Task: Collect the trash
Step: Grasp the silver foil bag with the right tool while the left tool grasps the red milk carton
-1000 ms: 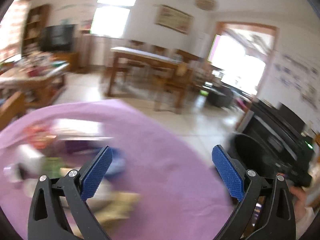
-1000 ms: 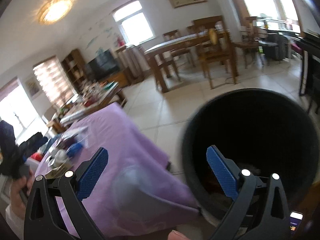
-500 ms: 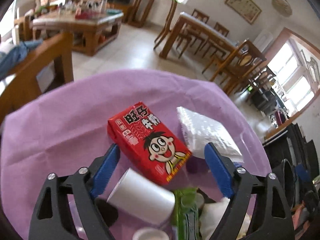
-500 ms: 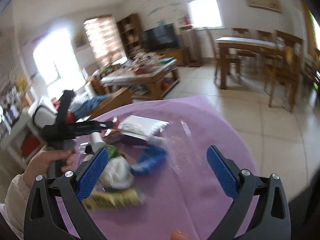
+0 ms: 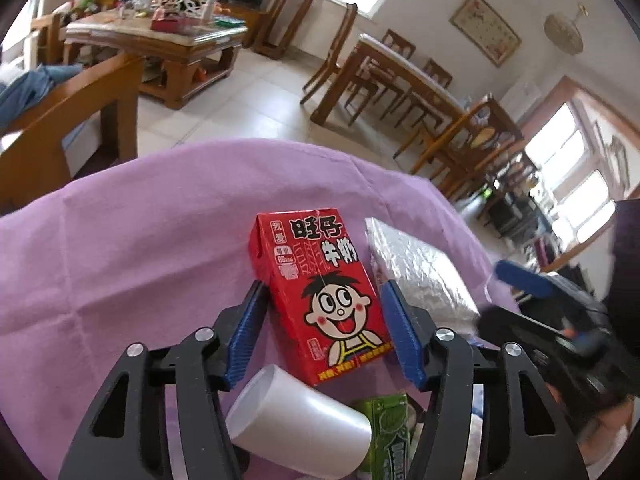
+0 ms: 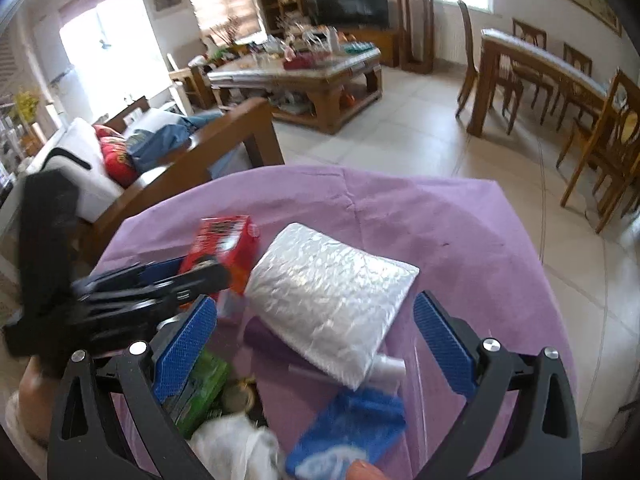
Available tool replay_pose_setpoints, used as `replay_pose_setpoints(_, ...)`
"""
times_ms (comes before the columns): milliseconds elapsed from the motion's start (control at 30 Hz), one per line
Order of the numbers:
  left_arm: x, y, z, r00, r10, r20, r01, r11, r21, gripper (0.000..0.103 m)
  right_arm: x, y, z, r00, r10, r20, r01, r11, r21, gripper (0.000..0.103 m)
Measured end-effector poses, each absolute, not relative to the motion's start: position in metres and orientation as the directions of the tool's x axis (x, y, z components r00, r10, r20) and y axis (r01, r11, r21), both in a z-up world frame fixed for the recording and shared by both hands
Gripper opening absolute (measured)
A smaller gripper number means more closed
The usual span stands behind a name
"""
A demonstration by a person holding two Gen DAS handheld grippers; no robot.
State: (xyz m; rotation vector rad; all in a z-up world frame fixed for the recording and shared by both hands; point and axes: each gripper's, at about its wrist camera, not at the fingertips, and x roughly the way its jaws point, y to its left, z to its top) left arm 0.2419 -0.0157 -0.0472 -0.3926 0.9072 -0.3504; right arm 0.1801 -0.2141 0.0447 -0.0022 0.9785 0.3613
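A red milk carton (image 5: 320,292) with a cartoon face lies on the purple tablecloth (image 5: 160,240). My left gripper (image 5: 323,286) straddles it; its jaws are closing, and a thin strip of cloth still shows beside the left pad. From the right wrist, that carton (image 6: 228,240) and the blurred left gripper (image 6: 152,280) sit at left. My right gripper (image 6: 316,298) hangs wide open over a silver bubble pouch (image 6: 332,292), holding nothing. Its blurred shape (image 5: 540,300) shows at the right of the left wrist view, beside the pouch (image 5: 420,276).
A tipped white cup (image 5: 296,424), a green packet (image 5: 392,440), a blue wrapper (image 6: 348,428) and white crumpled paper (image 6: 240,452) lie near the table's front. A wooden sofa arm (image 6: 224,140), coffee table (image 6: 312,72) and dining table (image 6: 540,64) stand beyond on the tiled floor.
Both grippers swung from the black bin back over the table. The left one came down around the red carton and its jaws narrowed. The right one arrived above the silver pouch.
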Motion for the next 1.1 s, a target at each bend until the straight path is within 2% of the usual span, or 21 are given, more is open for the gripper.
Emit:
replay_pose_setpoints(267,0.227,0.017,-0.025,0.692,-0.407,-0.596,0.056,0.854,-0.518,0.058,0.221,-0.206,0.012,0.364,0.274,-0.89,-0.199,0.957,0.213,0.098)
replay_pose_setpoints(433,0.219,0.02,-0.021,0.709,-0.415,-0.57,0.064,0.843,-0.534,0.058,0.225,-0.202,0.006,0.357,0.246,-0.901,-0.178,0.965,0.193,0.097)
replay_pose_setpoints(567,0.222,0.029,-0.021,0.717,-0.425,-0.552,0.068,0.832,-0.551,0.058,0.222,-0.199,0.007,0.382,0.219,-0.898,-0.193,0.969,0.154,0.082)
replay_pose_setpoints(667,0.22,0.03,-0.02,0.725,-0.428,-0.54,0.078,0.83,-0.553,0.057,0.219,-0.202,0.013,0.409,0.229,-0.883,-0.196,0.968,0.16,0.064)
replay_pose_setpoints(700,0.219,0.028,-0.019,0.727,-0.431,-0.534,0.084,0.828,-0.554,0.049,0.217,-0.203,0.017,0.419,0.238,-0.876,-0.195,0.966,0.169,0.058)
replay_pose_setpoints(733,0.22,0.028,-0.018,0.726,-0.435,-0.533,0.088,0.827,-0.555,0.024,0.215,-0.205,0.021,0.429,0.25,-0.868,-0.197,0.964,0.18,0.057)
replay_pose_setpoints(867,0.223,0.024,-0.023,0.705,-0.42,-0.572,0.074,0.845,-0.53,0.024,0.205,-0.211,0.031,0.457,0.303,-0.836,-0.21,0.95,0.229,0.051)
replay_pose_setpoints(1033,0.225,0.018,-0.031,0.654,-0.477,-0.587,0.107,0.827,-0.553,0.024,0.186,-0.226,0.052,0.513,0.38,-0.769,-0.216,0.925,0.312,0.051)
replay_pose_setpoints(1100,0.225,0.011,-0.03,0.645,-0.463,-0.608,0.126,0.849,-0.513,0.037,0.177,-0.228,0.062,0.535,0.405,-0.741,-0.224,0.914,0.337,0.051)
